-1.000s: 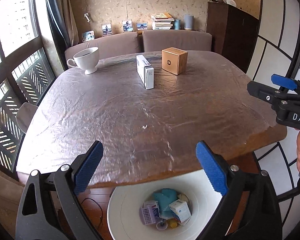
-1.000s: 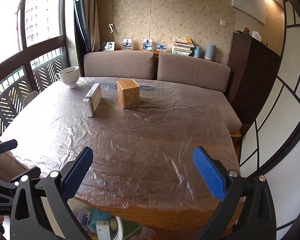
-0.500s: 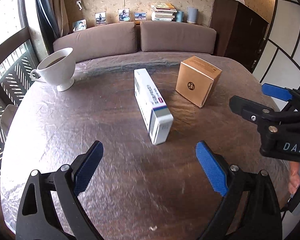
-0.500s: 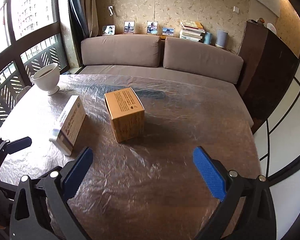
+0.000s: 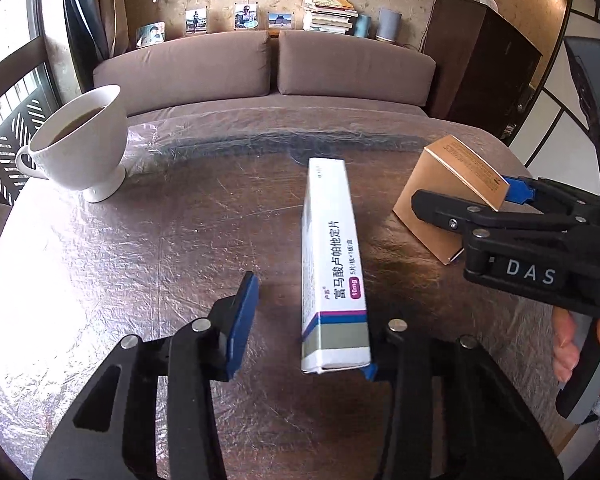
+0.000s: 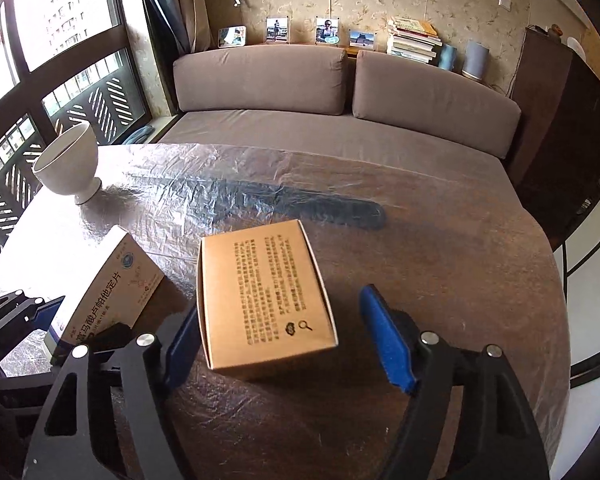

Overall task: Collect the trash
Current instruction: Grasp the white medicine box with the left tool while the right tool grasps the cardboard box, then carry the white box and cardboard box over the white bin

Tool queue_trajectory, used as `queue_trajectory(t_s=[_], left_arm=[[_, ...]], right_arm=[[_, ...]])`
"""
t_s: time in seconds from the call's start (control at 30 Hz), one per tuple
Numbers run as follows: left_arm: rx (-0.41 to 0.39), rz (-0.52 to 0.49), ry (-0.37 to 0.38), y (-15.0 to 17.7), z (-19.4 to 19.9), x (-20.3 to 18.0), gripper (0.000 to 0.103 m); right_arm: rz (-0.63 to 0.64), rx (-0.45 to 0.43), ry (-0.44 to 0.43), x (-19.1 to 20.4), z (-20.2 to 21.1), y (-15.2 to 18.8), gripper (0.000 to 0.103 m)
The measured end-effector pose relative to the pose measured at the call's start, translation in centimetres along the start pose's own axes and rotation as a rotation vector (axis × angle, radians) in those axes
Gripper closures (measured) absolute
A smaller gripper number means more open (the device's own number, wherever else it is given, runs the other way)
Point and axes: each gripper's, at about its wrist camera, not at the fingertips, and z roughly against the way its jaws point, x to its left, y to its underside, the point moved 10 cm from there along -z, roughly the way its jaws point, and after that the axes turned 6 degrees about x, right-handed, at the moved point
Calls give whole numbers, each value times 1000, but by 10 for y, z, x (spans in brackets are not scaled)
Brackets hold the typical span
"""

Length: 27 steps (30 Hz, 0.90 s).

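Observation:
A long white medicine box [image 5: 334, 264] stands on edge on the plastic-covered table [image 5: 180, 240]. My left gripper [image 5: 306, 328] is open around its near end, the right finger against the box and the left finger [image 5: 242, 320] apart from it. A brown cardboard box [image 6: 260, 292] sits to the right. My right gripper [image 6: 288, 340] is open around it, the left finger close to its side and the right finger [image 6: 384, 340] apart. The medicine box [image 6: 112, 284] and left gripper also show in the right wrist view, and the cardboard box [image 5: 448, 196] in the left wrist view.
A white cup [image 5: 80, 144] with dark drink stands at the table's far left, also in the right wrist view [image 6: 68, 168]. A brown sofa [image 5: 260, 68] runs behind the table. A dark cabinet [image 5: 484, 64] stands at the far right.
Both grippers have moved forward over the table. The left now straddles the medicine box and the right straddles the cardboard box. The jaws have narrowed. The bin under the table edge is out of view.

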Motion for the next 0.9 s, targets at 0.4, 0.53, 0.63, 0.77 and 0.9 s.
queue_trajectory(t_s=[0.4,0.53,0.63,0.77,0.9], left_arm=[[-5,-21,60,-5,1,1,83],[-4,-4,99,-3,7,1,83],[-14,-16,99,0,16,-2,83],[-13,-40,75,11,26,-4,83],[-14,-43,56,24,38,-3,83]], right_arm=[[-42,-3,-39,17,-1,1,57],[-32,-25,-57,22,13,4,57],[-51,-41,-79,24,26,9,57],[-67,-44,-100,29,43,21,57],[-73,-43,-108,34,59,38,57]])
